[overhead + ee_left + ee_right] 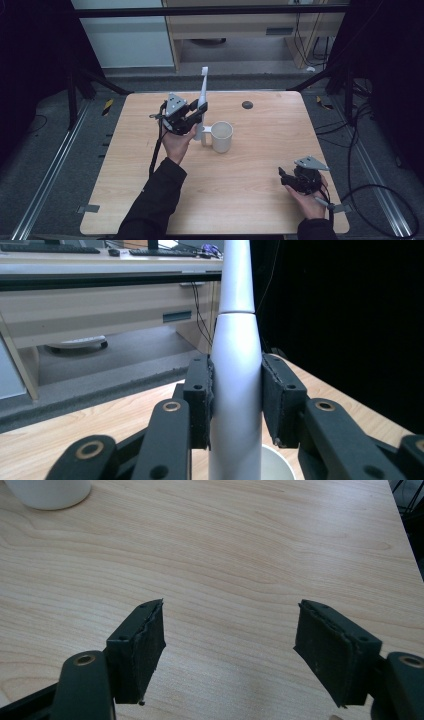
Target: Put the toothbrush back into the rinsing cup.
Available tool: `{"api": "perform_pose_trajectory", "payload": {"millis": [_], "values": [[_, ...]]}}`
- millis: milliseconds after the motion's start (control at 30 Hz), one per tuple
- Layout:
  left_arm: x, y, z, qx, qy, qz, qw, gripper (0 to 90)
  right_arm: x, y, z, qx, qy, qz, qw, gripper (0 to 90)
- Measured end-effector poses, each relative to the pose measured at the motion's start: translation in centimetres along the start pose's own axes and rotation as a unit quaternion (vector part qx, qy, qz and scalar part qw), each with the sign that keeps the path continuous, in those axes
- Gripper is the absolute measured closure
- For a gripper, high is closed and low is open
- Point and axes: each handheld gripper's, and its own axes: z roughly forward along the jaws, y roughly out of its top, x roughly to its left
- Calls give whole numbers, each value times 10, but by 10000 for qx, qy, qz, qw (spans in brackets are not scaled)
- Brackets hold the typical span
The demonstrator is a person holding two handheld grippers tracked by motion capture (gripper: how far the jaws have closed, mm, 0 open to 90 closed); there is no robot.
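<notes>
A long white toothbrush-shaped stick (203, 90) stands upright above the table, its lower end just left of a white mug (222, 136), by the mug's handle. My left gripper (200, 111) is shut on its thicker lower part. In the left gripper view both pads press the smooth grey-white stick (235, 340) at my left gripper (235, 400), and the mug's rim (277, 465) shows low behind it. My right gripper (282, 176) hovers over the table's front right, open and holding nothing. My right gripper (230, 645) faces bare wood, with the mug (47, 492) far off.
The wooden table (250, 200) has a small dark round hole (247, 105) near its far edge. A pale desk (235, 25) stands beyond the table, and cables (360, 150) trail on the floor at the right. Metal rails run along both sides.
</notes>
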Motion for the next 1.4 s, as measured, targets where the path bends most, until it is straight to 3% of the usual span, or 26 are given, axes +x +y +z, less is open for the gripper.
{"api": "perform_pose_trajectory", "payload": {"millis": [767,1400], "values": [[-15,12,38,-170,-127,27,9998,669,-1,0,0,-24,35,39,10000,276],[-21,-5,73,25,-154,-15,9999,669,0,-1,1,-30,90,61,9999,276]]}}
